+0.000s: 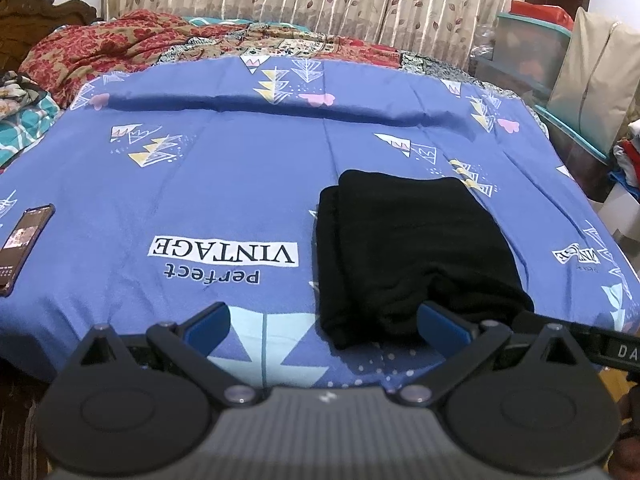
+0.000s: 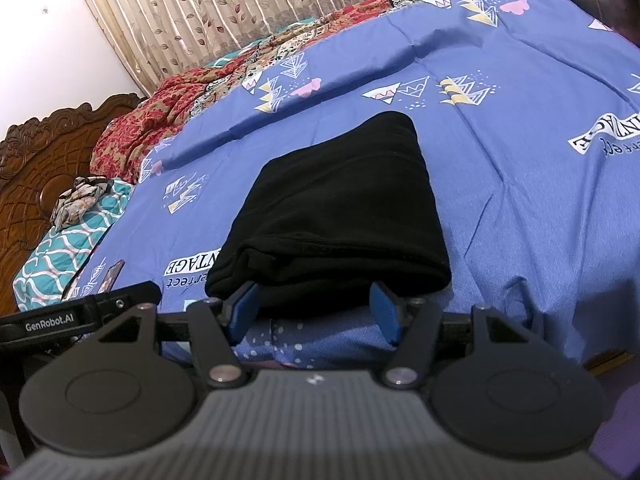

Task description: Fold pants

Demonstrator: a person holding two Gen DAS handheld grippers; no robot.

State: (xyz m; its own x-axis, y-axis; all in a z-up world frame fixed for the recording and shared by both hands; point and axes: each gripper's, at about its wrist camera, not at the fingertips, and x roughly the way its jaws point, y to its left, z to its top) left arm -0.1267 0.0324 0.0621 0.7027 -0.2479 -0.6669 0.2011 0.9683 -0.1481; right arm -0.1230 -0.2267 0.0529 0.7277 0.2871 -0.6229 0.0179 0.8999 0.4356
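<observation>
With both grippers, left (image 1: 326, 322) and right (image 2: 316, 312), spread wide at the folded pants (image 2: 340, 216), lift away straight without snagging the near edge.

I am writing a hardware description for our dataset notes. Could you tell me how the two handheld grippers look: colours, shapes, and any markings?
Both look the same. The left gripper and the right gripper have a grey ribbed body, two round black discs, black linkage arms with silvery pivot pins, and blue pads on the fingers. The right wrist view shows a black bar printed "GenRobot.AI". No cables or sleeves are visible.
</observation>
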